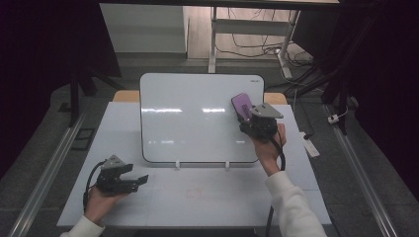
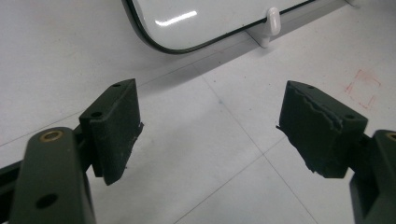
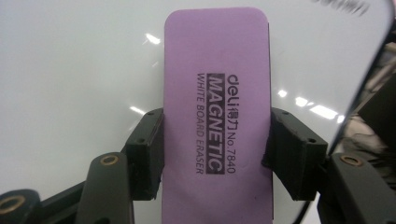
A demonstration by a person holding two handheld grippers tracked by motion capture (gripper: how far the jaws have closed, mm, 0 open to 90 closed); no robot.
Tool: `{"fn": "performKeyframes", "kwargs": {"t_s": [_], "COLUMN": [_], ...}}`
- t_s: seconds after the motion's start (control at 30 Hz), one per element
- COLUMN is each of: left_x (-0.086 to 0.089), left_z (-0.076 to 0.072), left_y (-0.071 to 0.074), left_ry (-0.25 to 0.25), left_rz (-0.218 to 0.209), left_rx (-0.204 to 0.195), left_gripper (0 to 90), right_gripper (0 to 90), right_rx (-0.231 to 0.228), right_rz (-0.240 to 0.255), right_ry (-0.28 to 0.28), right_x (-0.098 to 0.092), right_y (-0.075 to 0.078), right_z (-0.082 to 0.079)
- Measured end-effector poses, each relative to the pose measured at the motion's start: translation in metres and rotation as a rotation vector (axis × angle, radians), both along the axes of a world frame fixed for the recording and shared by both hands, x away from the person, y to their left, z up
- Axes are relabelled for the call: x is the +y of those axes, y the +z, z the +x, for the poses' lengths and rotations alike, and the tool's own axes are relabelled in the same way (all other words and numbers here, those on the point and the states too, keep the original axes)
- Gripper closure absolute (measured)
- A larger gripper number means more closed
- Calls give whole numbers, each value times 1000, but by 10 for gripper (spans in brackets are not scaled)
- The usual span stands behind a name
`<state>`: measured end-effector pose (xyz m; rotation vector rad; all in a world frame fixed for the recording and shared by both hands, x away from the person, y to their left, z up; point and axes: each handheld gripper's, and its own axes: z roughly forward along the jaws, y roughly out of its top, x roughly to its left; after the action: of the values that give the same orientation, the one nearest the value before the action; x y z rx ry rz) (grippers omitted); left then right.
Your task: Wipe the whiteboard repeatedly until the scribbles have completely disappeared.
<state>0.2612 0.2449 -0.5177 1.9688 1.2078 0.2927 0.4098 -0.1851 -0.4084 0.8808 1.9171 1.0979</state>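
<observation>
The purple whiteboard eraser (image 3: 217,112) sits lengthwise between the jaws of the right gripper (image 3: 217,149), clamped across its narrow width so that its long flat body runs out ahead of the gripper toward the board. It is a slim rounded-corner block with a matte face printed in black lettering; that face looks back at the gripper's camera, so the wiping side probably faces the board. Gripping it by the two long edges likely keeps the wiping side free and square to the surface.

Just beyond the eraser lies the whiteboard (image 1: 197,118), glossy white with a thin dark rim and rounded corners, propped at a slant on small white feet; the eraser (image 1: 242,104) is at its upper right part, ahead of the right gripper (image 1: 247,117).

Well apart, the left gripper (image 1: 141,178) rests low over the pale bench (image 1: 207,197), its jaws spread wide with nothing between the worn black pads (image 2: 116,126), apparently idle.
</observation>
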Motion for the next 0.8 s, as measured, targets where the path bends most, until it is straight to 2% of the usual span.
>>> {"fn": "performKeyframes", "kwargs": {"t_s": [0.07,0.2,0.4,0.57,0.8], "left_x": [-1,0,-1,-2,-2], "left_z": [0,-1,0,-1,-1], "left_y": [0,1,2,3,3], "left_ry": [0,2,-1,2,2], "left_rz": [1,-5,-1,-9,-9], "left_rx": [-1,-5,-4,-9,-11], "left_gripper": [215,216,215,215,215], "right_gripper": [409,409,410,410,409], "right_rx": [16,70,105,153,177], "right_rz": [19,101,137,199,211], "right_ry": [25,82,181,224,282], "right_x": [-2,-5,-1,2,14], "right_y": [-4,-13,-23,-32,-41], "right_z": [-5,-21,-52,-65,-80]}}
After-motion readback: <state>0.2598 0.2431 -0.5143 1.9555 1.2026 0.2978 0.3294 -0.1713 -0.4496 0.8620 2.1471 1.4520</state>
